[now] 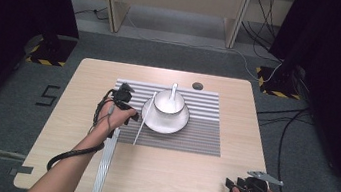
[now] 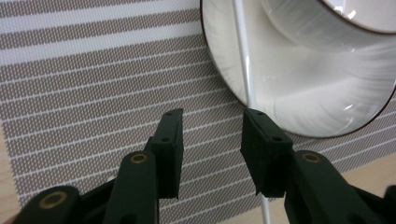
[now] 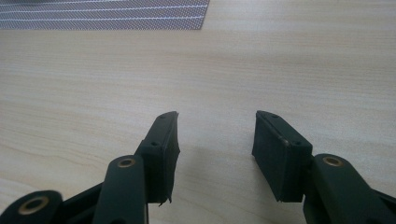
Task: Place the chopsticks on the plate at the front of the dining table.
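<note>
Chopstick work is in hand: a thin white chopstick (image 1: 144, 118) lies slanted on the striped mat, its far end on the left rim of the plate and its near end close to the mat's near edge. Largest is the table (image 1: 183, 173), pale wood with a fine straight grain. On it lies the placemat (image 1: 203, 136), a woven mesh of brown-grey bands with white lines. The plate (image 1: 180, 123) is round, glossy white with a thin dark rim and faint ribbing; a white bowl (image 1: 167, 103) sits on it with a spoon (image 1: 174, 90) inside. A bundle of pale rods (image 1: 105, 167) lies at the mat's left edge.

The left gripper (image 2: 212, 140) hovers over the mat with jaws apart, the chopstick (image 2: 247, 84) passing just under its right jaw. Judged from this, the reach is nearly done; the next move calls for shifting slightly right to straddle the slim, smooth stick, then closing. The right gripper (image 3: 215, 140) rests open and empty over bare wood at the near right
</note>
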`<act>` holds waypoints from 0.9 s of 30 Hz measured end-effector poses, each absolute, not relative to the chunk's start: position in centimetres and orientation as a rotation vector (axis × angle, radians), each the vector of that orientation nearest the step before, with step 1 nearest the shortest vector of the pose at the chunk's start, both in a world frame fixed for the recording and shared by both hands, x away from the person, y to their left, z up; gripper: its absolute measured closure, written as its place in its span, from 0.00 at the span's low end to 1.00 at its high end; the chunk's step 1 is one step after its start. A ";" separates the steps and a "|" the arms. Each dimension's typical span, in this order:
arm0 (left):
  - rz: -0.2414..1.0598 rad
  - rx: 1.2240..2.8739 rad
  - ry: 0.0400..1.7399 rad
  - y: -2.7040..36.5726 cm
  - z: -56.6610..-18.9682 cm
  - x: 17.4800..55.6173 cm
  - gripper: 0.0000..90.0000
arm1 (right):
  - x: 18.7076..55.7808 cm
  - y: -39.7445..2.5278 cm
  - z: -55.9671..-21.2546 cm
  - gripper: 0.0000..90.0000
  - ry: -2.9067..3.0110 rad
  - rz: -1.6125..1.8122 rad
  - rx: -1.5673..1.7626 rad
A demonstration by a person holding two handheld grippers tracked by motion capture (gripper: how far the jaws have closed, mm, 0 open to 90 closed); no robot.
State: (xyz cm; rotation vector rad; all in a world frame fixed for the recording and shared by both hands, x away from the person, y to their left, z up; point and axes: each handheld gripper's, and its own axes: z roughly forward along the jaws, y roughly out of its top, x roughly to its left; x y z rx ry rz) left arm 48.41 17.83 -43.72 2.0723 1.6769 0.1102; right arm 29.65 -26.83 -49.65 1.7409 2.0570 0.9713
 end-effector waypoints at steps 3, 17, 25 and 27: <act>0.114 2.103 1.669 18.1 -44.1 48.0 0.66 | 29.6 -26.8 -49.6 0.56 2.055 0.971 1.743; 0.072 2.146 1.666 17.3 -46.0 46.3 0.65 | 29.6 -26.9 -49.6 0.56 2.053 0.980 1.746; 0.055 2.160 1.665 16.6 -46.0 46.2 0.65 | 29.6 -26.9 -49.6 0.56 2.054 0.982 1.747; 0.056 2.162 1.661 16.5 -46.0 46.2 0.65 | 29.6 -26.9 -49.6 0.56 2.053 0.981 1.744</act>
